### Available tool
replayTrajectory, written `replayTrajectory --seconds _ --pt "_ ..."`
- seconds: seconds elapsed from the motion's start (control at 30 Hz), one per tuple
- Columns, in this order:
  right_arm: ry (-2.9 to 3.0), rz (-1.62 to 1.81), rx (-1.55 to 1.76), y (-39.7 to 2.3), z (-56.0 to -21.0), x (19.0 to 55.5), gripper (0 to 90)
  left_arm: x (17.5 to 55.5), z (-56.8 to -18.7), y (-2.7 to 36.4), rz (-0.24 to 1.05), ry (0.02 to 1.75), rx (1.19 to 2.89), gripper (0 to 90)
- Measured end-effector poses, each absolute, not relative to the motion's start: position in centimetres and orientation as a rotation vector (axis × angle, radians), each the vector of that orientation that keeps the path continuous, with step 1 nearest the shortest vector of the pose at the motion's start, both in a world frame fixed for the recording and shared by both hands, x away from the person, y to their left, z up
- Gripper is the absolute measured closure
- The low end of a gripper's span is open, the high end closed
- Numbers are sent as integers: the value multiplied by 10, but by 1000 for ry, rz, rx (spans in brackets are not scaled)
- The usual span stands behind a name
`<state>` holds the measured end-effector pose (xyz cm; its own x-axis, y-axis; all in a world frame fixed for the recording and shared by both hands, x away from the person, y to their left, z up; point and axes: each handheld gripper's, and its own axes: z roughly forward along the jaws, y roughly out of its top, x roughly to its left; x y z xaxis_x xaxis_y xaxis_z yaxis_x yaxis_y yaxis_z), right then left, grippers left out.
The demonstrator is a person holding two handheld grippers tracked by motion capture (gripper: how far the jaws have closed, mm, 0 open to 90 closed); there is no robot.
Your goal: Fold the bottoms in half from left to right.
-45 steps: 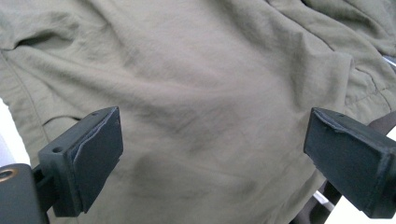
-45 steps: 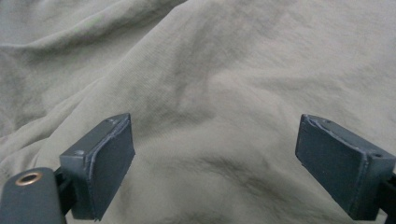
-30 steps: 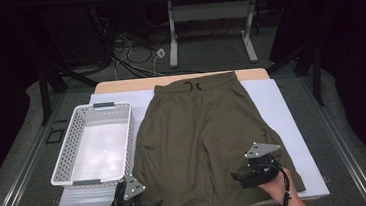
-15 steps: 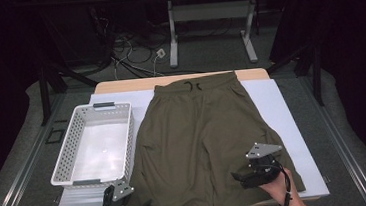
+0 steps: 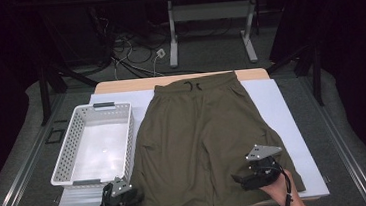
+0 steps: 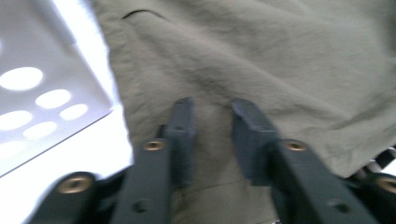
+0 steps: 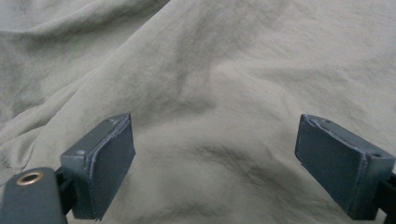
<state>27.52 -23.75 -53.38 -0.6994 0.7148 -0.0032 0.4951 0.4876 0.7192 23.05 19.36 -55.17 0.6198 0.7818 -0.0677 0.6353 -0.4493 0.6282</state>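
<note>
On the bench [image 5: 292, 108], a pair of olive shorts [image 5: 199, 136] lies spread flat over a white sheet, waistband and drawstring at the far edge, leg hems toward the person. No fold shows in them yet, so whatever is to be done with them, folding or putting away as a guess, appears to be at its very start.

Left of the shorts stands a white perforated basket [image 5: 67, 155], just beside the left leg. Nothing lies in it; its bare floor shows through.

The left tool [image 5: 121, 198] sits at the near left corner of the shorts, by the hem of the left leg. From its own camera the left tool [image 6: 212, 116] has its jaws a small gap apart, with cloth [image 6: 261, 60] under and between them; they are not clamped on it, though the fabric reaches right up to the pads. The basket's holed wall [image 6: 32, 88] shows at that view's left.

The right tool [image 5: 257, 169] rests over the right leg near its hem, held by the person's hand. Its own camera shows the right tool [image 7: 212, 163] with jaws wide apart, low above wrinkled cloth [image 7: 210, 70], gripping nothing.

Everything remains to be done: taking hold of the hems, then moving or folding the shorts, likely toward the basket.
</note>
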Motion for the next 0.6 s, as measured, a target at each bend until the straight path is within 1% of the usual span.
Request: replayTrajectory --seconds 0.1,0.17,0.2,0.27,0.37,0.4,0.43,0.47,0.5,0.57,0.6 --pt "2439 1038 1017 -237 -534 275 113 232 -553 190 276 1090 2210 883" --pt "2441 1036 1016 -237 -534 275 112 232 -552 187 247 1077 2198 894" --pt "2440 1037 1015 -237 -534 275 113 231 -550 184 239 1050 2223 894" --pt "2438 1032 1007 -238 -534 275 113 228 -548 179 249 1021 2222 895" --pt "2435 1028 1026 -238 -535 275 113 226 -546 176 303 1019 2228 892" --pt "2436 1028 1016 -239 -535 275 113 227 -545 179 307 1032 2226 865" --pt "2435 1027 1018 -239 -535 275 113 228 -545 182 320 1057 2218 809" --pt "2436 1027 1023 -239 -534 274 113 229 -545 186 327 1083 2216 727" --pt "2433 1024 1022 -239 -534 274 113 229 -545 191 319 1103 2221 695" --pt "2433 1023 1023 -238 -534 273 113 231 -546 198 327 1170 2189 558" --pt "2437 1024 1022 -238 -534 273 113 232 -545 201 330 1188 2184 504"
